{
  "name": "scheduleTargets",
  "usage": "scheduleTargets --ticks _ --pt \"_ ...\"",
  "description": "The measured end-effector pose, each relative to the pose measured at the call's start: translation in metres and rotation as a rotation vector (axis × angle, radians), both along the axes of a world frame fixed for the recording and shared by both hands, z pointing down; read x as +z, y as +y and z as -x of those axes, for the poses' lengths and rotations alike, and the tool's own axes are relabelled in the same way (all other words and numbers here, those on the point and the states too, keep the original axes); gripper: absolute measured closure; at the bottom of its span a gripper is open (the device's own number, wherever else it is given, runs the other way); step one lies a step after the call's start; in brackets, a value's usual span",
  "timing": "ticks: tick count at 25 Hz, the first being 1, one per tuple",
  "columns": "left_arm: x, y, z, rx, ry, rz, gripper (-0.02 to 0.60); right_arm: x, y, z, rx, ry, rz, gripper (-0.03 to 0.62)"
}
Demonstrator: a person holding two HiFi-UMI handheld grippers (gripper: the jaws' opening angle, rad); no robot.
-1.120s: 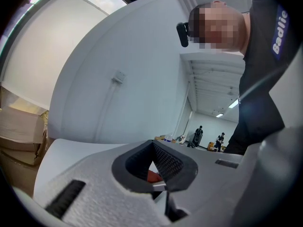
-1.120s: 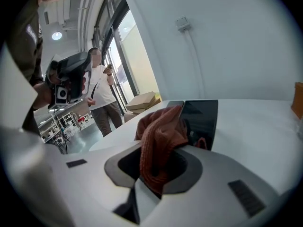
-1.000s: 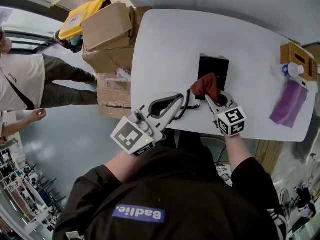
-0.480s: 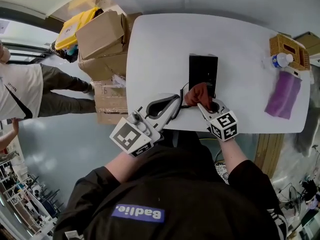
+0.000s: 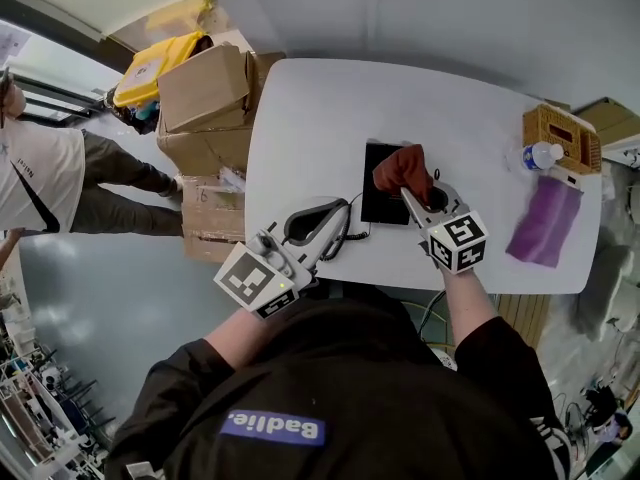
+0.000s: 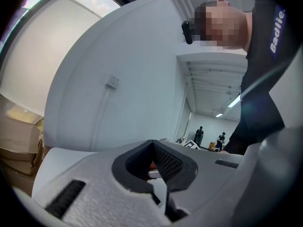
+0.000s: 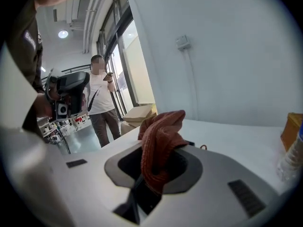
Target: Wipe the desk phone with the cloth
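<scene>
The black desk phone [image 5: 378,196] lies flat on the white table [image 5: 320,118], near its front edge. My right gripper [image 5: 413,194] is shut on a rust-red cloth [image 5: 402,170], which bunches over the phone's far right part. In the right gripper view the cloth [image 7: 160,143] sticks up from between the closed jaws. My left gripper [image 5: 330,226] rests left of the phone, jaws closed tip to tip, and nothing shows between them in the left gripper view [image 6: 158,193]. A coiled cord [image 5: 351,232] runs from the phone to beside this gripper. No handset is visible.
Cardboard boxes [image 5: 210,93] and a yellow bin [image 5: 160,53] stand off the table's left end. A wicker box [image 5: 558,136], a water bottle [image 5: 535,155] and a purple cloth [image 5: 545,223] sit at the right end. A person [image 5: 40,173] stands on the floor at left.
My right gripper has carried the cloth from the phone's near end up over it, toward its far right part. The left gripper has hardly moved. The head camera has shifted.
</scene>
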State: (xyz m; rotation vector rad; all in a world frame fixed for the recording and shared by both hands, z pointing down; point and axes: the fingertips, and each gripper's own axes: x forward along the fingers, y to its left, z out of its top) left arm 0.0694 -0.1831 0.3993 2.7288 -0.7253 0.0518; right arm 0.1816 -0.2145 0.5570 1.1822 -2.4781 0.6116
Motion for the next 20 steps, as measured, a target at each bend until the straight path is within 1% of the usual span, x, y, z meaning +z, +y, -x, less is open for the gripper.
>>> scheduleTargets --ticks 5,9,12,15,20 --pt "0.007 -0.010 -0.001 -0.051 -0.016 0.005 0.575 0.000 -0.038 -0.022 0.012 0.000 -0.024 0.500" --pt "0.014 -0.013 -0.005 -0.072 -0.036 0.012 0.575 0.012 -0.051 -0.029 0.010 -0.003 -0.018 0.500" --pt "0.017 -0.011 -0.010 -0.078 -0.045 0.032 0.575 0.025 -0.048 -0.028 -0.001 -0.008 -0.005 0.500" --pt "0.021 -0.006 -0.011 -0.074 -0.059 0.021 0.575 0.037 -0.036 -0.027 -0.005 -0.017 0.014 0.500" --pt "0.023 0.005 -0.008 -0.053 -0.061 0.034 0.575 0.051 -0.010 -0.021 -0.001 -0.020 0.043 0.500"
